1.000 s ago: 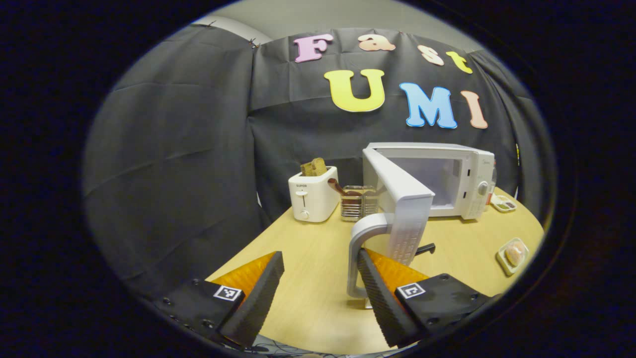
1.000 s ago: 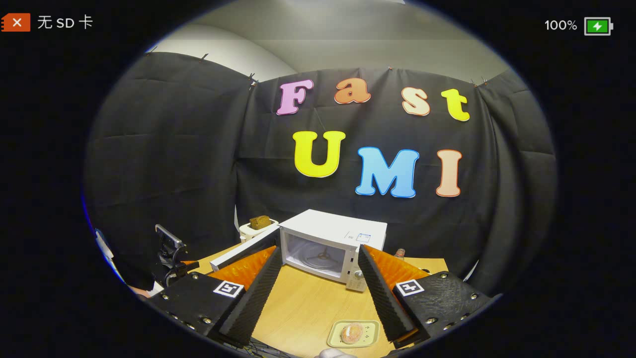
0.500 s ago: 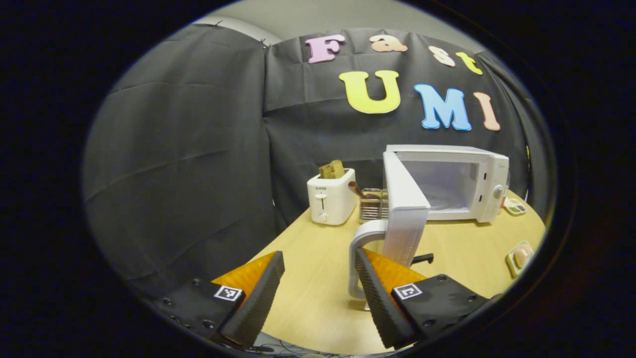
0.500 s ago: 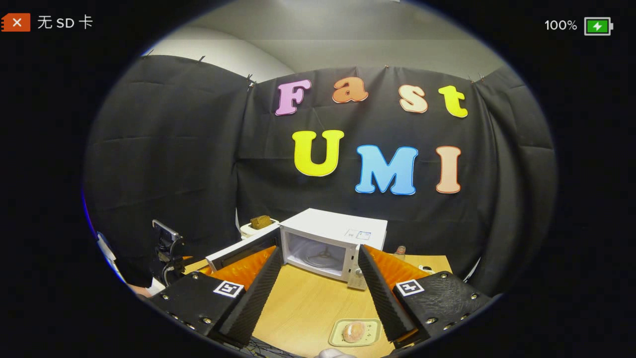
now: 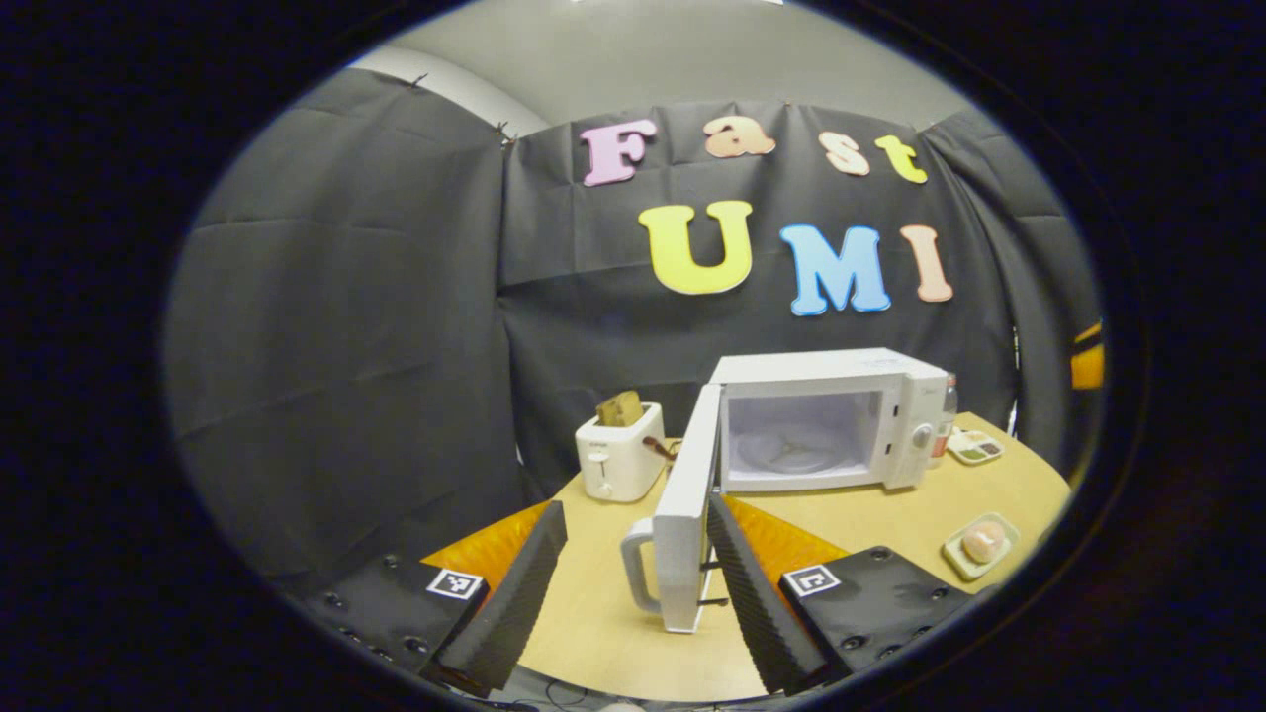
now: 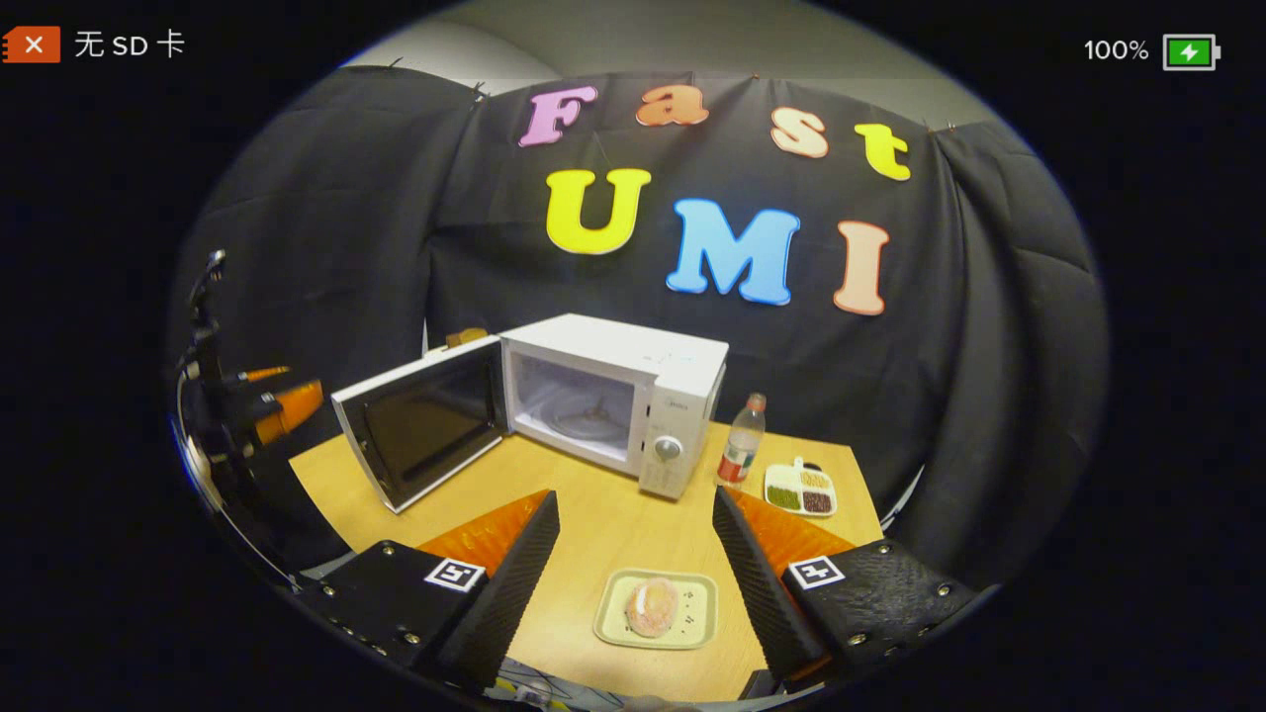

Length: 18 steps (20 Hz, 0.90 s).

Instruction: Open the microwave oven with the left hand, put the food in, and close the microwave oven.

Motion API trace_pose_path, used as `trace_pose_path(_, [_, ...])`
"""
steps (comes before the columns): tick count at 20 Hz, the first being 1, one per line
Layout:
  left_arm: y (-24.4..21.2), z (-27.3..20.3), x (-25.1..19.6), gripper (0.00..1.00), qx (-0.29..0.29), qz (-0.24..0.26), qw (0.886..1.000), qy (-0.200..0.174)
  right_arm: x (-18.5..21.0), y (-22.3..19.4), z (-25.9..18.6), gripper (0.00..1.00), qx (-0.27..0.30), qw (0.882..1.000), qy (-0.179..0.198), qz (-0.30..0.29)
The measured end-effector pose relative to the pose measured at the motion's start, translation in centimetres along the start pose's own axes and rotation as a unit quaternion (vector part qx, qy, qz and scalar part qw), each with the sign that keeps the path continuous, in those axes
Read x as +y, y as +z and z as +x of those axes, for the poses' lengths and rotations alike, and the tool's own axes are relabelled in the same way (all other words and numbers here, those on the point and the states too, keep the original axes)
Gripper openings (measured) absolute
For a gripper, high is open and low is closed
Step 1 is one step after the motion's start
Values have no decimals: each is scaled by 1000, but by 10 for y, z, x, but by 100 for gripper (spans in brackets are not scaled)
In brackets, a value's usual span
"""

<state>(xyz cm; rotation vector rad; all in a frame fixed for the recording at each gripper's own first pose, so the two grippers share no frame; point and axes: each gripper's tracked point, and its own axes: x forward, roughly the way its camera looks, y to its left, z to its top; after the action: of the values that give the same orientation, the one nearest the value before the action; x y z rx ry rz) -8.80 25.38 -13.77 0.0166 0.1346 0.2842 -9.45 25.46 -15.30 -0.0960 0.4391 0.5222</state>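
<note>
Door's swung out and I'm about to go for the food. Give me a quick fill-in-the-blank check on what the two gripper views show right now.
1. The microwave door stands ____.
2. The food lies on a pale ____, between the open fingers of the right gripper.
3. The left gripper is open and holds ____; the door handle sits between its fingers, untouched.
4. Inside the microwave the turntable is ____.

Missing words: open; tray; nothing; bare

Plastic and wood-look everywhere

Microwave (image 6: 633,386) shell's glossy white plastic, the surface (image 6: 603,524) is smooth pale wood grain, and hand-held gripper fingers (image 6: 504,593) have ribbed matt black pads.
</note>
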Motion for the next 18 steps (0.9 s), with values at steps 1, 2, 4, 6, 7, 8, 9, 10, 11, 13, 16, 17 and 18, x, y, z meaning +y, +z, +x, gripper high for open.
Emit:
trace_pose_path(1, [15, -3, -9, 94, -10, 0, 1000, -7, -3, -21, 4, 96, 17, 1000, 0, 5])
trace_pose_path(2, [32, -8, -19, 94, -21, -5, 1000, -17, -6, -38, 10, 96, 36, 999, -1, 10])
trace_pose_path(4, [67, -15, -40, 94, -45, -7, 999, -29, -9, -73, 23, 96, 57, 998, 0, 11])
trace_pose_path(6, [96, -20, -60, 94, -68, 2, 997, -38, -11, -108, 38, 96, 91, 996, 1, 17])
trace_pose_path(7, [106, -23, -71, 94, -77, 2, 996, -45, -10, -122, 45, 96, 104, 994, 2, 18])
trace_pose_path(8, [114, -24, -82, 94, -82, -2, 995, -52, -11, -134, 54, 96, 115, 993, 2, 16])
trace_pose_path(9, [119, -24, -91, 95, -81, -6, 995, -58, -13, -145, 62, 96, 124, 992, -2, 12])
trace_pose_path(10, [123, -23, -98, 96, -81, -11, 995, -64, -13, -154, 70, 96, 130, 992, -2, 6])
trace_pose_path(11, [126, -22, -103, 97, -80, -13, 994, -69, -13, -166, 77, 96, 137, 991, -2, 0])
trace_pose_path(13, [132, -22, -104, 99, -83, -2, 994, -67, -16, -186, 92, 96, 152, 988, 2, -8])
trace_pose_path(16, [141, -21, -106, 99, -81, 5, 995, -65, -15, -201, 120, 96, 163, 987, 11, -13])
trace_pose_path(17, [142, -21, -106, 99, -77, 4, 995, -63, -17, -208, 126, 96, 169, 985, 10, -17])
trace_pose_path(18, [144, -21, -108, 99, -75, 3, 995, -63, -17, -212, 134, 96, 173, 985, 15, -13])
